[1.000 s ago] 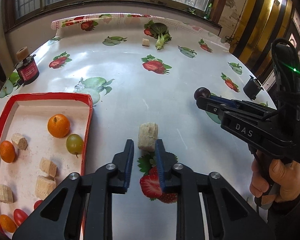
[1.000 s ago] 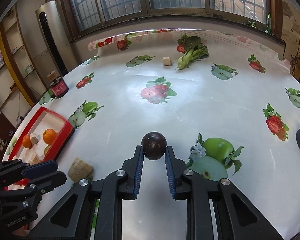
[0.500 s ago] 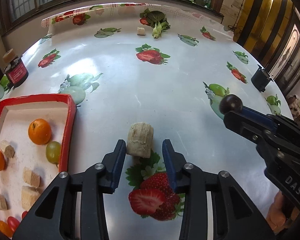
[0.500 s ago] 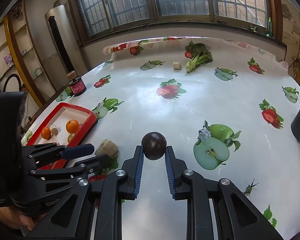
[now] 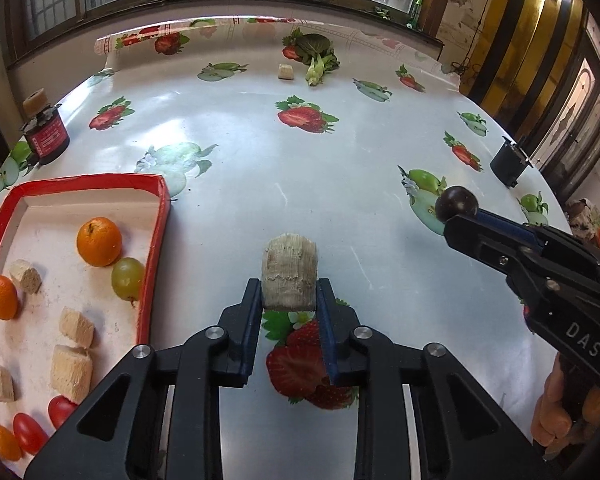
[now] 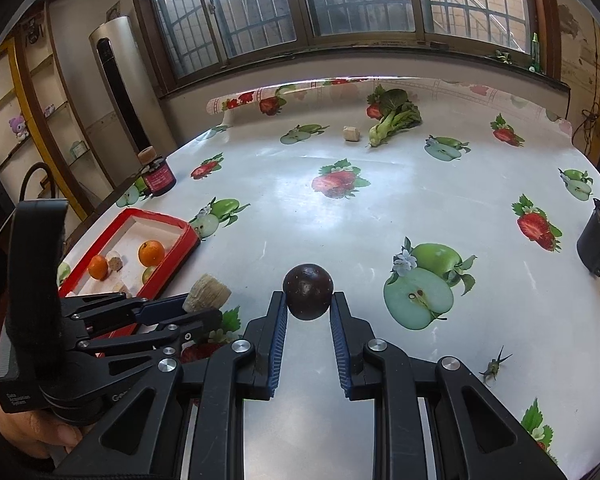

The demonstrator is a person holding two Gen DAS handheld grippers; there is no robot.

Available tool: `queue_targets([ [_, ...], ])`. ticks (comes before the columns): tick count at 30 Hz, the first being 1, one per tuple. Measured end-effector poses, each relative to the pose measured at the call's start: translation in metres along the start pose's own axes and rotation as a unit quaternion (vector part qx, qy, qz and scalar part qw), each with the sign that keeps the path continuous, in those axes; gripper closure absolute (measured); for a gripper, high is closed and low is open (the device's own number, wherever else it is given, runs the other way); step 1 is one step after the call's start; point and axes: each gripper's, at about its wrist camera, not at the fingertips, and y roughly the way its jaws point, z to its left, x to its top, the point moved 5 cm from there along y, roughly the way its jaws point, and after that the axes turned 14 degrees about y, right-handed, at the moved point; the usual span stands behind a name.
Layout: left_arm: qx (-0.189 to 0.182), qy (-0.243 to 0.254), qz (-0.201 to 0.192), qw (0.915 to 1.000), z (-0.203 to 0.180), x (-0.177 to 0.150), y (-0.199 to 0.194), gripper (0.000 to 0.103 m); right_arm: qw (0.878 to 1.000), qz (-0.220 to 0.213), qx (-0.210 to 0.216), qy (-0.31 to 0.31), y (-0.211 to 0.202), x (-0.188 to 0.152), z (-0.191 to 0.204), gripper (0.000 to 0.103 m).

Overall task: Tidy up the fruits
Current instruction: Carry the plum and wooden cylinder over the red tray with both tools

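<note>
My left gripper (image 5: 289,294) is shut on a beige fibrous chunk (image 5: 289,271), held above the table; it also shows in the right wrist view (image 6: 206,293). My right gripper (image 6: 309,308) is shut on a dark round fruit (image 6: 308,291), which also shows at the right in the left wrist view (image 5: 457,204). A red-rimmed tray (image 5: 154,240) at the left holds oranges (image 5: 99,241), a green grape (image 5: 127,278), beige chunks (image 5: 71,365) and small red tomatoes (image 5: 30,432). The tray also shows in the right wrist view (image 6: 188,236).
A dark jar with a red label (image 5: 46,136) stands at the far left. A leafy green vegetable (image 5: 318,58) and a small beige chunk (image 5: 285,71) lie at the far edge. A black container (image 5: 510,162) stands at the right edge. The fruit-print tablecloth (image 5: 340,168) covers the table.
My left gripper was open around the beige chunk half a second ago; it has closed on it and lifted it. The right gripper keeps holding the dark fruit, raised slightly.
</note>
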Motion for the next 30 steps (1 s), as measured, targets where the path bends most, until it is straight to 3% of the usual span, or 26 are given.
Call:
queue_targets([
  [13, 0.023, -0.008, -0.049, 0.9985, 0.015, -0.028, -0.076, 0.079, 0.999, 0.008, 0.049, -0.023, -0.022, -0.025, 0.041, 0.08],
  [30, 0.058, -0.047, -0.054, 0.9957, 0.056, -0.079, -0.116, 0.079, 0.994, 0.019, 0.081, -0.064, -0.026, -0.044, 0.092, 0.08],
])
